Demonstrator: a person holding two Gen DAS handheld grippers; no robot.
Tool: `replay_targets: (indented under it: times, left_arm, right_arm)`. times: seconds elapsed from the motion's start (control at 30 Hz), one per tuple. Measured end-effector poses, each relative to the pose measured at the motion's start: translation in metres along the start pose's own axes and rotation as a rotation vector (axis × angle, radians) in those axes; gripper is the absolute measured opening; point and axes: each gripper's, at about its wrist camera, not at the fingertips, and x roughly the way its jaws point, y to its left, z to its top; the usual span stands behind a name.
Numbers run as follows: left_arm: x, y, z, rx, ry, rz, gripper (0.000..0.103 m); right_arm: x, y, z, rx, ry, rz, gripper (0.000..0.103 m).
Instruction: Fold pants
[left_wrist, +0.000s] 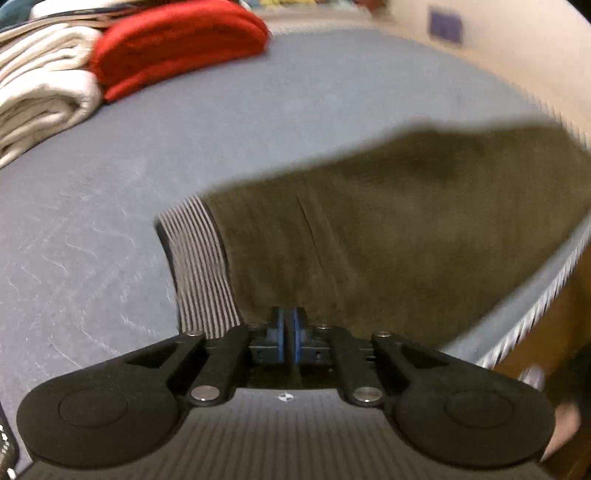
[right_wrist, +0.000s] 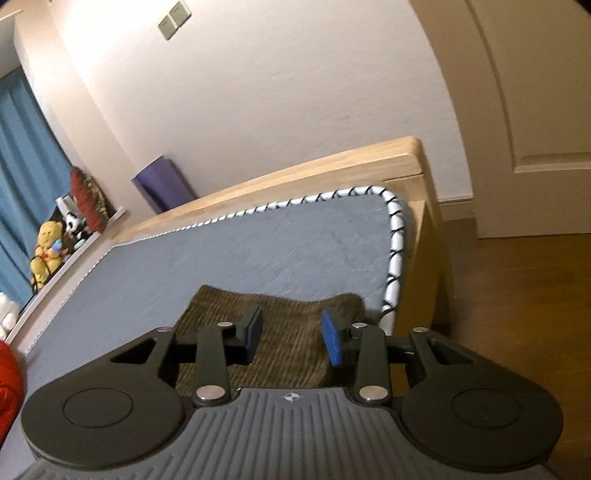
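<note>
Olive-brown pants (left_wrist: 388, 229) with a grey striped waistband (left_wrist: 201, 266) lie on the grey-blue mattress (left_wrist: 110, 221). My left gripper (left_wrist: 290, 332) is shut at the near edge of the pants, next to the waistband; whether cloth is pinched between the blue pads is hidden. In the right wrist view the pants (right_wrist: 288, 332) lie near the mattress's right edge. My right gripper (right_wrist: 293, 332) is open just above them, one finger on each side, holding nothing.
Folded red cloth (left_wrist: 177, 48) and folded white cloth (left_wrist: 40, 92) are stacked at the mattress's far left. A wooden bed frame (right_wrist: 295, 173), a purple mat (right_wrist: 162, 184), plush toys (right_wrist: 48, 247), a wall and a door (right_wrist: 535, 110) surround the bed.
</note>
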Motion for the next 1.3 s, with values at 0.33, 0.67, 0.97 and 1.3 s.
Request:
replay_targets:
  times: [0.33, 0.67, 0.97, 1.3]
  left_arm:
    - [0.068, 0.021, 0.047, -0.089, 0.085, 0.120, 0.005]
    - [0.039, -0.002, 0.063, -0.148, -0.076, 0.181, 0.052]
    - [0.050, -0.007, 0.069, -0.130, -0.123, 0.166, 0.056]
    - [0.051, -0.003, 0.060, -0.122, -0.121, 0.192, 0.056]
  right_arm:
    - [0.011, -0.023, -0.001, 0.110, 0.080, -0.001, 0.044]
    - [0.024, -0.073, 0.001, 0.272, 0.184, 0.118, 0.048]
    - [0.047, -0.067, -0.015, 0.367, 0.292, 0.133, 0.052]
    - [0.051, -0.062, -0.015, 0.361, 0.267, 0.096, 0.057]
